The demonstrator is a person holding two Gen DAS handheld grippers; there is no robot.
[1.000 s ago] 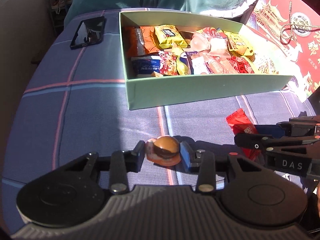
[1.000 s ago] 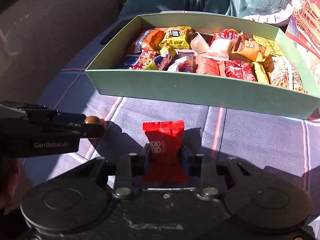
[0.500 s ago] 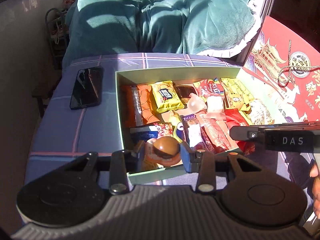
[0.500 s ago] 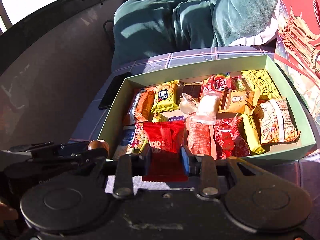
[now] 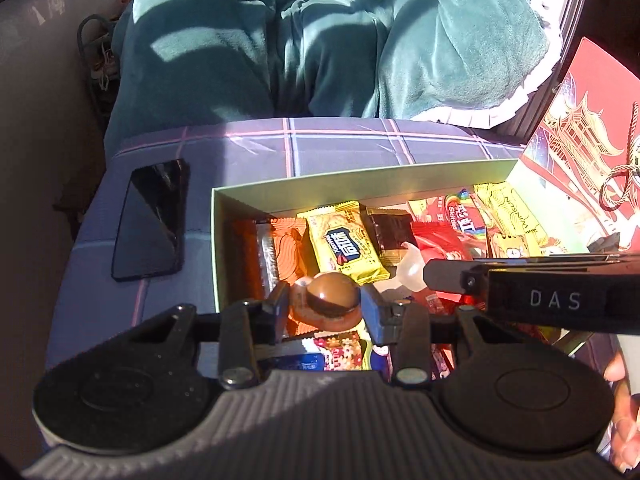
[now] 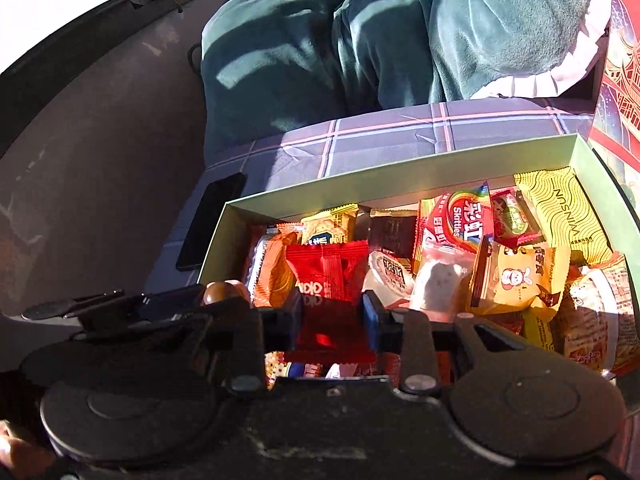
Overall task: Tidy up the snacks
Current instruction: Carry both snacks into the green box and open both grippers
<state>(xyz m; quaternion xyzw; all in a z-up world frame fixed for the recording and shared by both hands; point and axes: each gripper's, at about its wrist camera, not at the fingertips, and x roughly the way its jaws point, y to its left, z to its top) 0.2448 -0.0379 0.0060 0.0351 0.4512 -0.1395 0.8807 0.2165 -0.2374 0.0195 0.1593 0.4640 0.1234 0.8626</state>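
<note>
From the left wrist camera, your left gripper (image 5: 323, 312) pinches a round brown chocolate-coloured candy in a clear wrapper (image 5: 326, 304) between its pads, and that candy, which a second ago hung over the bare plaid tablecloth (image 5: 340, 140) short of the pale green cardboard box (image 5: 360, 178), now hangs over the box's near left corner, above the heap of wrapped snacks (a yellow packet (image 5: 346, 246) lies just beyond it). A black phone (image 5: 150, 220) lies on the cloth beside the box's left wall, and your right gripper's dark body crosses the frame at the right, also over the box. From the right wrist camera, your right gripper (image 6: 331, 320) is pressed on a flat red foil sachet (image 6: 326, 276), its jaws nipping the lower part while the upper part stands free; a second ago this sachet too was over the cloth in front of the box, and it now sits above the box's left half, over an orange packet (image 6: 272, 276) and close to a small clear jelly cup (image 6: 386, 276). The left gripper with its brown candy shows at the left edge. Both carries have reached the box, so what seems left for these two pieces is to lower and let go (neither is released yet).
</note>
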